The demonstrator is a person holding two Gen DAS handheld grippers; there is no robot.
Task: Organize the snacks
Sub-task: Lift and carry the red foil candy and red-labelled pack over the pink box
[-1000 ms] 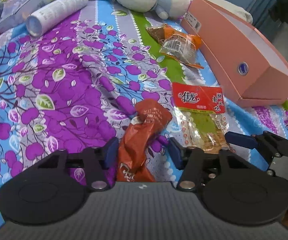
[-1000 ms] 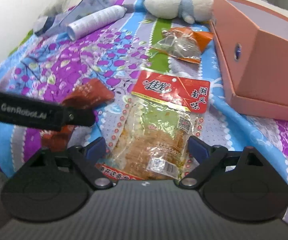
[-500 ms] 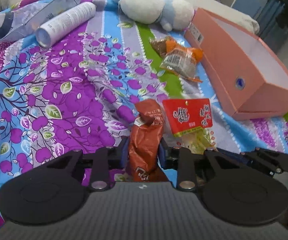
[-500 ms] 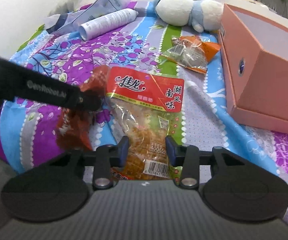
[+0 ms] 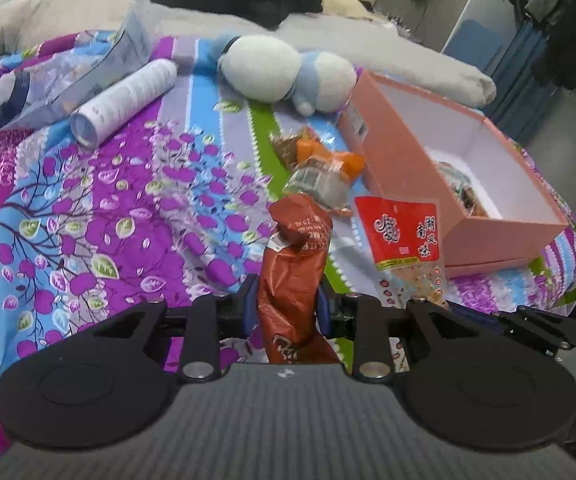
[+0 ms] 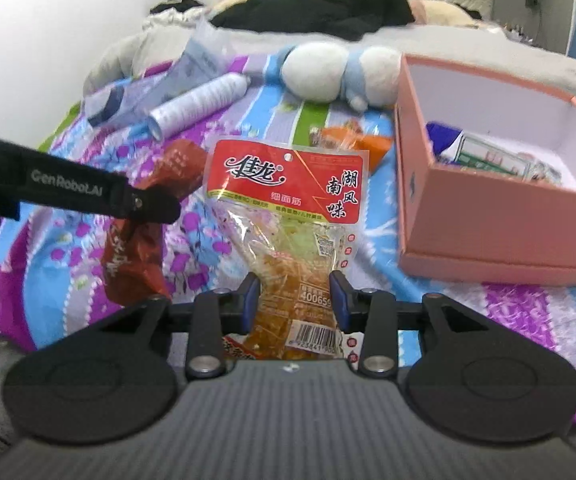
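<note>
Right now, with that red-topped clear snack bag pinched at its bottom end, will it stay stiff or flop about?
Probably floppy: the red-topped snack bag is thin clear film, creased where the right gripper pinches it. It looks light, with loose contents that may shift. The glossy film could slip, since only its lower end is held.

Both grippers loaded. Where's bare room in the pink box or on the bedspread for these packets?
Pink box: far half, bare white floor; near end crowded with packets. Bedspread: wide bare stretch left of the brown packet, below the white tube. Crowded: the strip between orange packet and the box's side.
</note>
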